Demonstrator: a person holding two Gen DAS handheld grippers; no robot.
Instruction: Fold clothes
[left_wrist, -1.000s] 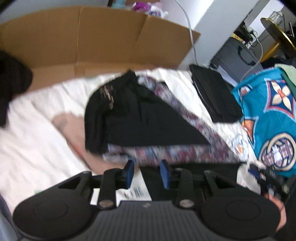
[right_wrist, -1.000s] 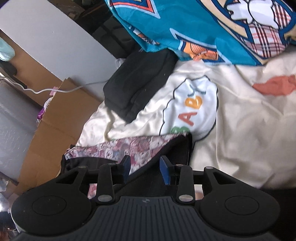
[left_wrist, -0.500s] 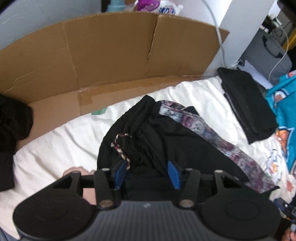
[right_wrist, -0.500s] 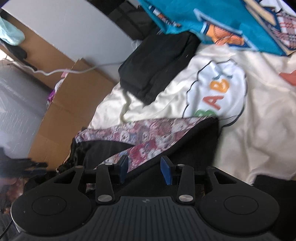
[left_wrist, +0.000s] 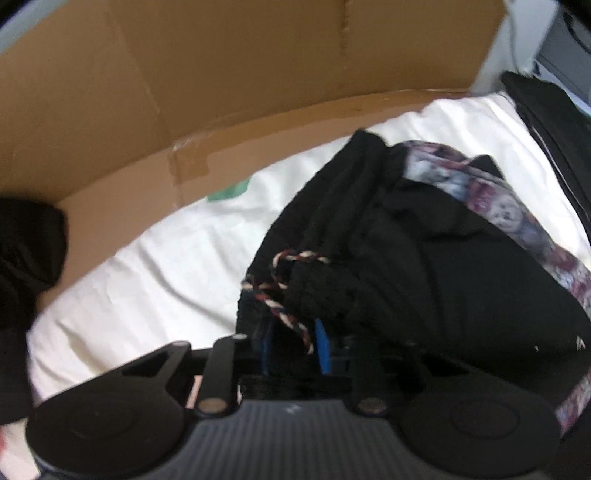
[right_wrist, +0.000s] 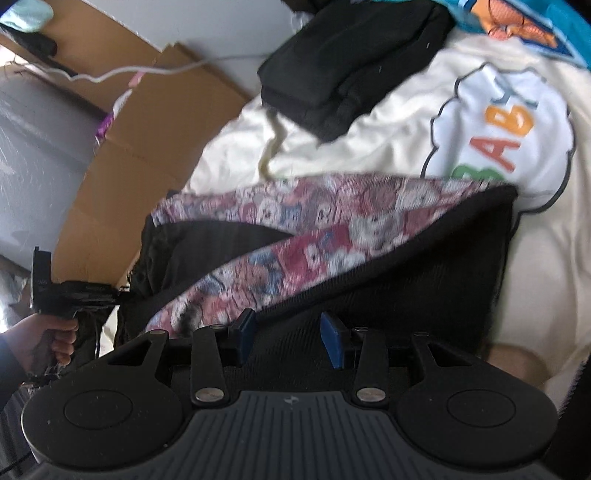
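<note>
A black garment (left_wrist: 461, 277) with a red-and-white drawstring (left_wrist: 284, 291) and a pink-and-blue patterned layer (left_wrist: 498, 210) lies on a white sheet (left_wrist: 147, 280). My left gripper (left_wrist: 293, 343) points steeply down at the waistband. Its jaws are closing, with bunched black cloth and the cord between the blue pads. In the right wrist view the same garment (right_wrist: 406, 288) and the patterned layer (right_wrist: 295, 236) spread ahead. My right gripper (right_wrist: 288, 332) hovers open over the black hem, its pads apart. The left gripper (right_wrist: 120, 291) shows there at the far waistband, held by a hand (right_wrist: 44, 339).
Cardboard (left_wrist: 221, 74) walls the far side of the bed. A folded black pile (right_wrist: 351, 62) lies beyond the garment, a teal printed blanket (right_wrist: 517, 22) at top right, a white cable (right_wrist: 166, 70) over the cardboard. A dark cloth (left_wrist: 26, 258) sits at left.
The left gripper has dropped onto the waistband and its pads have narrowed around the cloth and cord. The right gripper has moved in over the black hem, with its pads slightly wider.
</note>
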